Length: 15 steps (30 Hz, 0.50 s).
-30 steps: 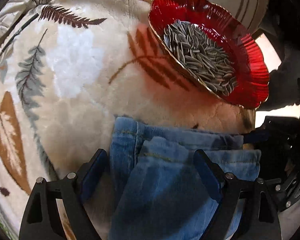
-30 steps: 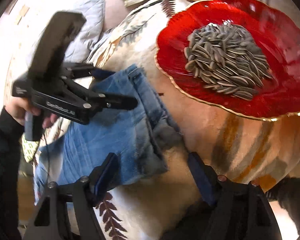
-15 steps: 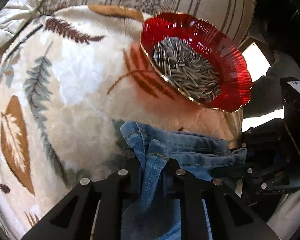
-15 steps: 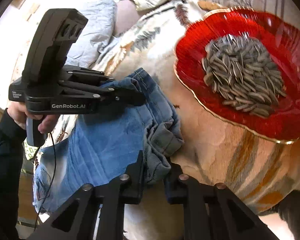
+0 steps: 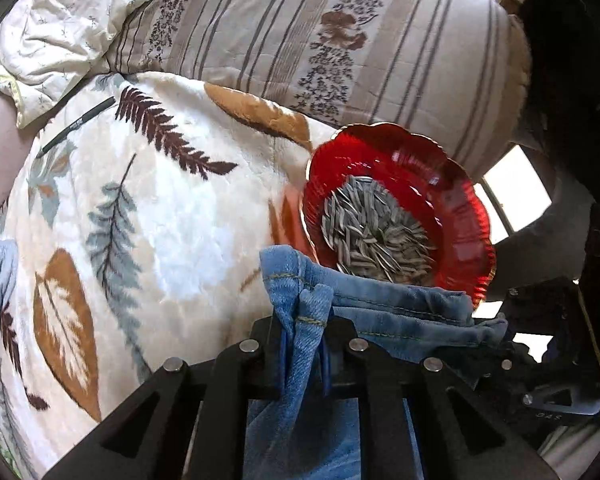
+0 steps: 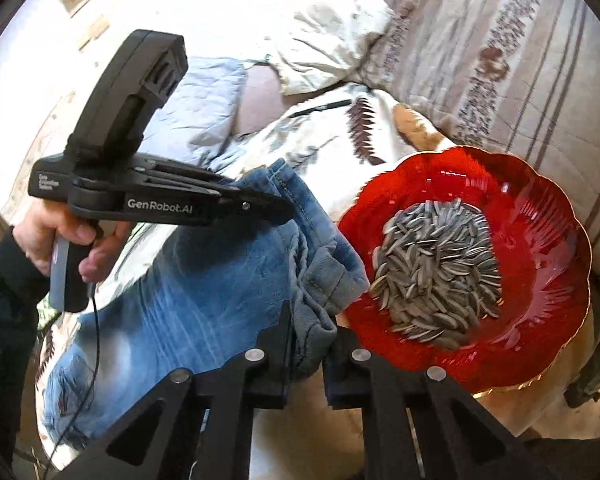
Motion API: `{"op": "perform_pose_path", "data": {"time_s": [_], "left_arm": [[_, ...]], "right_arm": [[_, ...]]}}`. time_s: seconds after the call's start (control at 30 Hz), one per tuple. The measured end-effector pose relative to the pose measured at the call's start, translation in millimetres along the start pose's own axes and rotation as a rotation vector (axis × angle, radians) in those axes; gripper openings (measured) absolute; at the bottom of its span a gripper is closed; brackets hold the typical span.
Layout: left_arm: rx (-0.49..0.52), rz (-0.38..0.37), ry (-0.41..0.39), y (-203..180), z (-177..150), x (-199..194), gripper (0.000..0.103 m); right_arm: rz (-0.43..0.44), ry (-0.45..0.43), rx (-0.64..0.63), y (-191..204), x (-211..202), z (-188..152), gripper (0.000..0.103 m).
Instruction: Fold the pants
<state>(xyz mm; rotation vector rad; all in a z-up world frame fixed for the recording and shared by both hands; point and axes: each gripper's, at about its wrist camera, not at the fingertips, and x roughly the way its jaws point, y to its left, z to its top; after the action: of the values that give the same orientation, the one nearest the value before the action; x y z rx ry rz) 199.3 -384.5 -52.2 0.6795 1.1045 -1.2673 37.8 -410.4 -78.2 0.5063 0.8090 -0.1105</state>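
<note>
Blue denim pants (image 5: 380,304) lie on a leaf-patterned blanket (image 5: 160,220). My left gripper (image 5: 304,332) is shut on a bunched corner of their hem, which is lifted off the blanket. In the right wrist view the pants (image 6: 204,300) stretch down to the left. There my right gripper (image 6: 308,336) pinches the other hem corner, its jaws closing on the cloth. The left gripper (image 6: 284,208) shows from the side, clamped on the far corner, with a person's hand (image 6: 60,236) on its handle.
A red scalloped dish (image 5: 472,216) of sunflower seeds (image 6: 436,272) sits just right of the raised hem, its near rim overlapped by denim in view. A striped cushion (image 5: 340,40) lies behind. A black pen (image 5: 76,128) rests on the blanket's far left.
Both grippers went from open over the flat hem to shut on its corners. They have since risen, lifting the bunched hem off the blanket, with the dish lower in view.
</note>
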Motion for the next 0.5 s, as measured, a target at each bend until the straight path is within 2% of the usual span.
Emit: {"op": "perform_pose_path", "data": {"time_s": [0.13,0.23,0.37,0.5], "left_arm": [[-0.012,-0.002,-0.004,-1,4,-1,0.013],[-0.015,-0.011,-0.025,-1,-3,-22,0.014],[0.002,0.019,-0.045,-6,-20,-65,0.015],[0.021,0.104,-0.044,-7,-62,-105,0.016]], "right_arm": [[-0.010,-0.008,0.011,-11,1,4,0.012],[0.008,-0.043,-0.026,-4,-6,5,0.012],[0.034,-0.143,-0.158,31,-32,-1,0.012],[0.093,-0.212,-0.297,79,-50,-13,0.012]]}}
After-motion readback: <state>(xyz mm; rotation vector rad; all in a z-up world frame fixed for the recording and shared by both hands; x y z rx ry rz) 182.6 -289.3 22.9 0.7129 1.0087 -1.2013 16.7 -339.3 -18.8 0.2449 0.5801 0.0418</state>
